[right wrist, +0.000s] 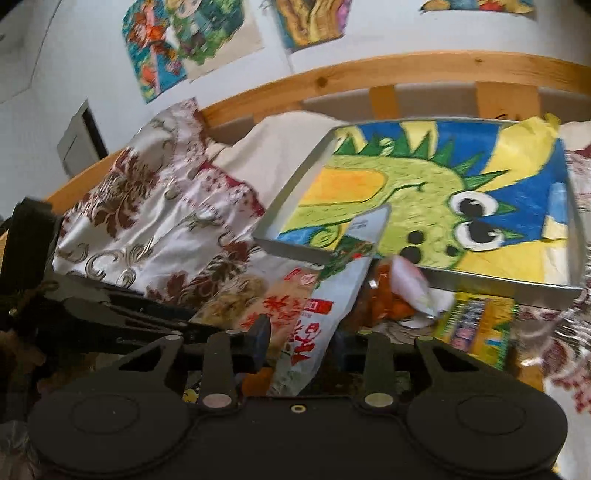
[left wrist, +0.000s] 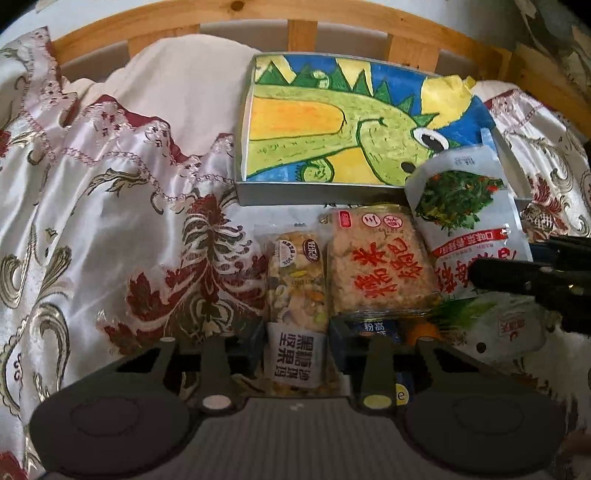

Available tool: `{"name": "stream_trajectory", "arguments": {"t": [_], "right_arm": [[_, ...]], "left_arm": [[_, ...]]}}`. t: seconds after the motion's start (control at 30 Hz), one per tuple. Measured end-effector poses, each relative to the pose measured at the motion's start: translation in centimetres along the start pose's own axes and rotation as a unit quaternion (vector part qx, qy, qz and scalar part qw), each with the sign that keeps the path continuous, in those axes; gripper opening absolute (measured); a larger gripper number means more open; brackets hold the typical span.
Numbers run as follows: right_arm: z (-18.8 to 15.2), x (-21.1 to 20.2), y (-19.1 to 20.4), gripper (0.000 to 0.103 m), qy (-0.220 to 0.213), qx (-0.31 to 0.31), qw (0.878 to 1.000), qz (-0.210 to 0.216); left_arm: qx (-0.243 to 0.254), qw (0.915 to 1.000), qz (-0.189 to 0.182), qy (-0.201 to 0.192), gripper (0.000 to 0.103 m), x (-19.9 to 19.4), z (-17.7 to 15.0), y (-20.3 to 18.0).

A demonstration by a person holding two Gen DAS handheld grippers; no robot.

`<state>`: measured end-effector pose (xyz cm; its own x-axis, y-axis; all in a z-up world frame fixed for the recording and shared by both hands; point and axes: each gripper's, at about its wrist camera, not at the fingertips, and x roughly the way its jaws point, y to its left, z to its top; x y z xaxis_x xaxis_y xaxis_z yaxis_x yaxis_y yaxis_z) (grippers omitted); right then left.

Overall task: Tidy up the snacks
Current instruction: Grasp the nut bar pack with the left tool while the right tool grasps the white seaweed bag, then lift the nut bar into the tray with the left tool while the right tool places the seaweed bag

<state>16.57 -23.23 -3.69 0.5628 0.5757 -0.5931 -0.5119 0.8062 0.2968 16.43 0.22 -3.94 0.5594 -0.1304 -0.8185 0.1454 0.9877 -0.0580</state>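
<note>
My left gripper (left wrist: pixel 297 341) is shut on a nut-brittle bar (left wrist: pixel 297 280) with a white label, holding it above the cloth. Beside it lies a crispy-rice pack with red characters (left wrist: pixel 380 258). My right gripper (right wrist: pixel 301 345) is shut on a white seaweed snack bag (right wrist: pixel 325 314) and holds it tilted in front of the tray; the same bag (left wrist: pixel 469 210) shows in the left wrist view with the right gripper's fingers (left wrist: pixel 517 275) on it. A shallow grey tray (left wrist: pixel 317 194) lined with a dinosaur drawing sits behind; it also shows in the right wrist view (right wrist: pixel 295 251).
Snacks lie on a satin floral cloth (left wrist: pixel 110 221): a blue pack (left wrist: pixel 373 330), an orange-and-white pack (right wrist: pixel 391 295), a yellow-green pack (right wrist: pixel 476 325). A wooden rail (left wrist: pixel 295 26) runs behind the tray. Drawings hang on the wall (right wrist: pixel 184 40).
</note>
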Motion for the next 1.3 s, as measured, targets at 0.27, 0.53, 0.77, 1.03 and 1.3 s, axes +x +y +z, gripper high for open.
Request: {"name": "stream_trajectory", "arguments": {"t": [0.27, 0.53, 0.77, 1.03, 1.3], "right_arm": [[-0.1, 2.1, -1.1, 0.031, 0.021, 0.043, 0.999, -0.01], [-0.4, 2.0, -1.0, 0.021, 0.024, 0.047, 0.998, -0.022], [-0.7, 0.7, -0.2, 0.018, 0.011, 0.039, 0.999, -0.023], [-0.9, -1.4, 0.2, 0.017, -0.004, 0.061, 0.998, -0.008], [-0.5, -3.3, 0.6, 0.017, -0.017, 0.061, 0.998, -0.003]], "left_arm": [[0.024, 0.9994, -0.005, 0.024, 0.047, 1.1, 0.8, 0.1], [0.002, 0.9997, -0.012, 0.023, 0.042, 0.8, 0.2, 0.3], [-0.029, 0.9985, -0.013, 0.045, 0.041, -0.5, -0.5, 0.5], [-0.091, 0.993, -0.062, 0.043, 0.041, -2.8, -1.0, 1.3], [-0.083, 0.9941, -0.069, 0.007, 0.041, -4.7, 0.7, 0.1]]}}
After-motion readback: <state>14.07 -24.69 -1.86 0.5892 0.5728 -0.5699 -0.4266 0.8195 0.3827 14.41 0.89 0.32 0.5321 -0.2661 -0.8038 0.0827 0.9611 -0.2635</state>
